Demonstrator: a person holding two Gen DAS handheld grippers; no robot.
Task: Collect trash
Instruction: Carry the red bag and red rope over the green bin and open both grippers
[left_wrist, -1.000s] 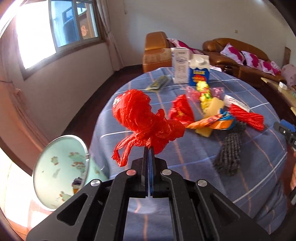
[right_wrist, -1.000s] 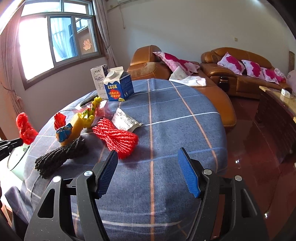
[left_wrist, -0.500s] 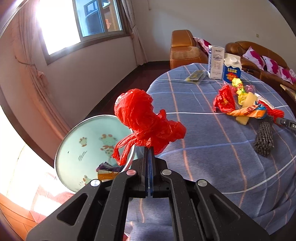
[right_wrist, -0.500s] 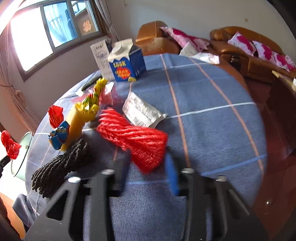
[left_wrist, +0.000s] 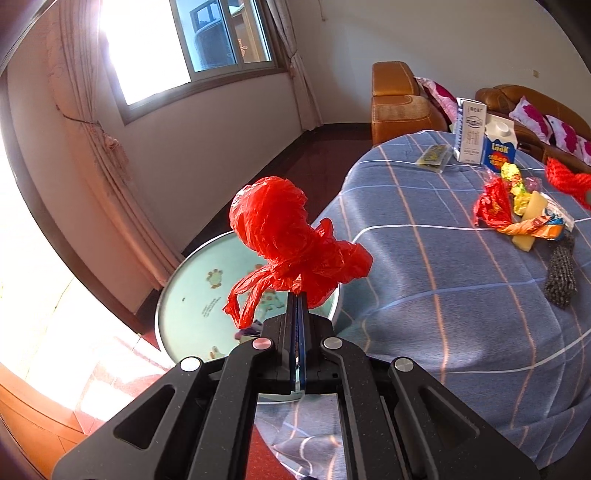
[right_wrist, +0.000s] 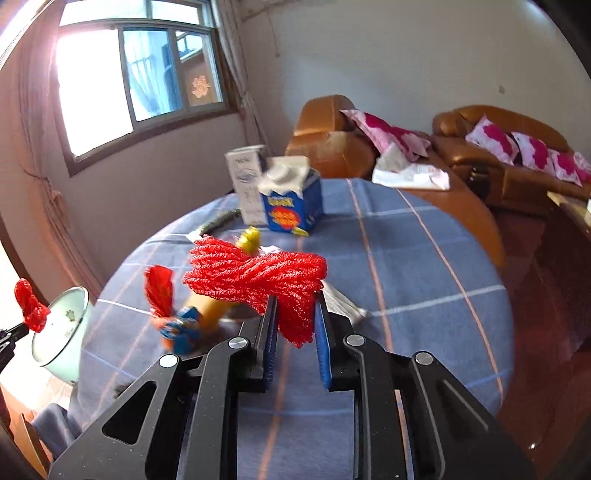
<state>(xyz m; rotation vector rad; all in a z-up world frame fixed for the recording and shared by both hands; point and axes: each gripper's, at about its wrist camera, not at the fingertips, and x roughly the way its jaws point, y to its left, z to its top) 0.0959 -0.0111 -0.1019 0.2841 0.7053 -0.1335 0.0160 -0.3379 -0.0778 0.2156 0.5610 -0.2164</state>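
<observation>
Left gripper (left_wrist: 297, 295): jaws clenched on the red plastic bag (left_wrist: 291, 247), bag standing up at 12 o'clock from the tips. Open bin (left_wrist: 173, 295) lies directly below and behind the bag, beside the table (left_wrist: 443, 295) edge; drop looks close, judged

Right gripper (right_wrist: 295, 295): jaws have just been closing, now pinching the red rope bundle (right_wrist: 255, 277); its long axis runs 9-to-3 across the jaws. Bin at 9 o'clock, left hand nearer

Bright daylight thru window (left_wrist: 207, 40), blown-out glare at left; soft shadows on tabletop (left_wrist: 443, 295). Right view motion-blurred; fisheye warp, dark corners.
</observation>
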